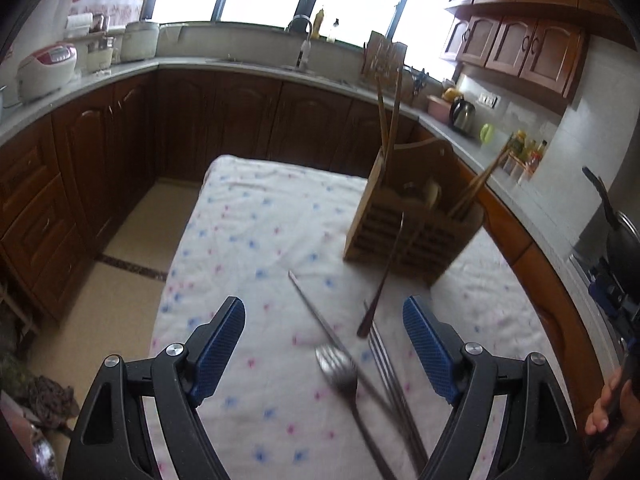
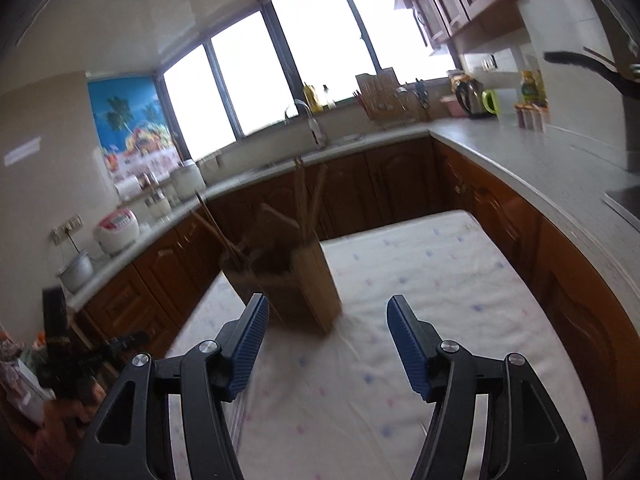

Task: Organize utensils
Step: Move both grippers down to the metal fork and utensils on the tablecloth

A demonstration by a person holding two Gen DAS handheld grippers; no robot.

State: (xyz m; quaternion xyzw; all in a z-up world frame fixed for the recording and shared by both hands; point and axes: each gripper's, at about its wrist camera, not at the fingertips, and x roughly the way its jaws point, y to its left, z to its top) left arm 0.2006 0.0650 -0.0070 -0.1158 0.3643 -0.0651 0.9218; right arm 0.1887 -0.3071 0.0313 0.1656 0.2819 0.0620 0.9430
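Note:
A wooden utensil holder (image 1: 416,224) stands on the table with the flowered cloth (image 1: 248,240), with chopsticks (image 1: 390,108) and a wooden spoon in it. A dark-handled utensil (image 1: 382,280) leans against its front. Metal forks (image 1: 338,372) and metal chopsticks (image 1: 320,316) lie on the cloth between the fingers of my left gripper (image 1: 324,340), which is open and empty above them. My right gripper (image 2: 326,344) is open and empty, just in front of the holder (image 2: 296,284); this view is blurred.
Brown cabinets and a grey counter (image 1: 240,66) ring the table, with a sink, rice cookers (image 1: 46,70), a kettle (image 1: 462,114) and spice jars. A pan (image 1: 616,224) sits at the right. The floor lies left of the table.

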